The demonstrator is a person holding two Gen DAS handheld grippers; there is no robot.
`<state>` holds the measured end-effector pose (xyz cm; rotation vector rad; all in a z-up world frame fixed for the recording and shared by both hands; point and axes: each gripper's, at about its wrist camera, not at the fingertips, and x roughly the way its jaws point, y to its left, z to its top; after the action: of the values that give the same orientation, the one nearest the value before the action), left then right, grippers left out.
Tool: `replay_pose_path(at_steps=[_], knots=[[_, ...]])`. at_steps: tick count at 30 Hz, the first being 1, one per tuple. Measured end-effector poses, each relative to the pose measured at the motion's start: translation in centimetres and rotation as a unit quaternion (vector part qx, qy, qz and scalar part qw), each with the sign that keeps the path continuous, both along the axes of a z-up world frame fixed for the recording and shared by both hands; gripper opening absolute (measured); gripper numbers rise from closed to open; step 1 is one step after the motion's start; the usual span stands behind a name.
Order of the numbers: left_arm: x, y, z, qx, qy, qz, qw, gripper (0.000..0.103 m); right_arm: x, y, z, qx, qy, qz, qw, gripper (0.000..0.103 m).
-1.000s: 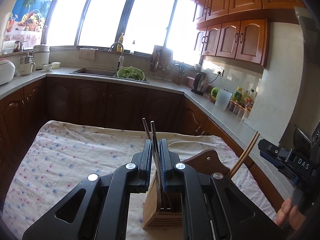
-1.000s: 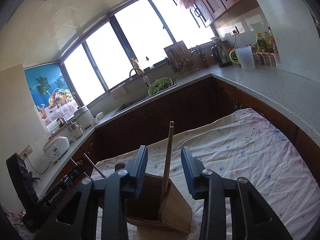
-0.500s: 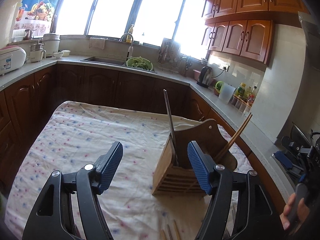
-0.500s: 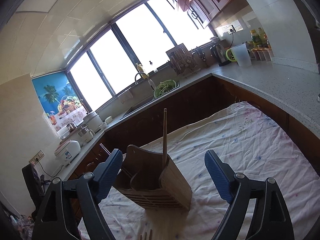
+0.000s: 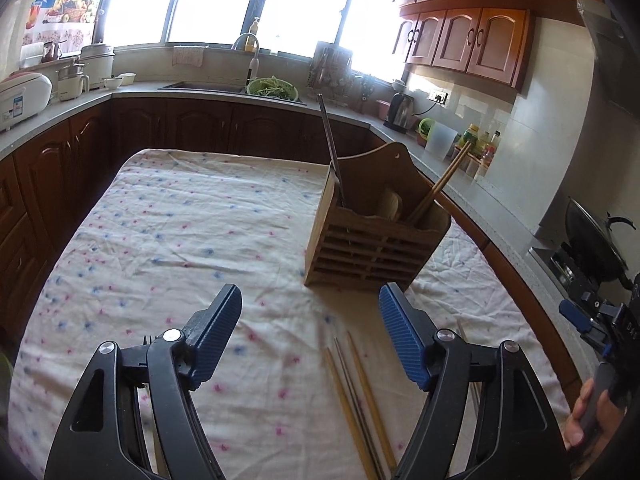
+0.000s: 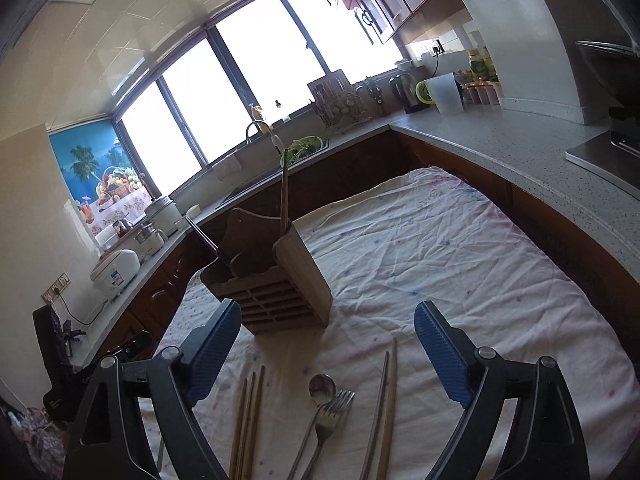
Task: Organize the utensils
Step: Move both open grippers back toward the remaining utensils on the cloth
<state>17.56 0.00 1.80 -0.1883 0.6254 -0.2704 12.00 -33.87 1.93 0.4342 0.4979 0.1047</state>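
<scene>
1. Left gripper (image 5: 310, 330): jaws wide and opening, nothing between them, above the cloth-covered surface (image 5: 180, 232).
2. Right gripper (image 6: 328, 346): jaws wide and opening, empty.
3. Wooden holder (image 6: 276, 284): upright on the cloth, beyond both grippers; metal chopsticks (image 5: 332, 160) in its left compartment, wooden chopsticks (image 5: 438, 188) in its right.
4. Loose chopsticks (image 6: 250, 420), spoon (image 6: 320, 390) and fork (image 6: 334, 412): flat on the cloth near the right gripper.

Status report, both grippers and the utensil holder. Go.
Left gripper and right gripper opening, nothing between pads. Wooden holder upright on cloth, chopsticks in both end slots. Spoon, fork, loose chopsticks on cloth. Path clear.
</scene>
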Motion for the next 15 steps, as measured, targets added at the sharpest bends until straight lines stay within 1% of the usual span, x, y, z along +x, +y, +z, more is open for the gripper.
replay_pose_path(at_steps=[3,7,15], knots=[[-1.1,0.0,-1.1,0.004,0.015,-0.005,0.9999,0.073,-1.5,0.8,-0.8,-0.021,0.01,0.004,1.0,0.09],[-2.2,0.0,-2.6,0.01,0.034,-0.009,0.9993,0.073,-2.8,1.6,-2.0,-0.029,0.023,0.013,0.999,0.09],[-2.6,-0.3,-3.8,0.019,0.058,-0.011,0.9981,0.073,-3.2,2.6,-3.2,-0.04,0.044,0.027,0.998,0.088]])
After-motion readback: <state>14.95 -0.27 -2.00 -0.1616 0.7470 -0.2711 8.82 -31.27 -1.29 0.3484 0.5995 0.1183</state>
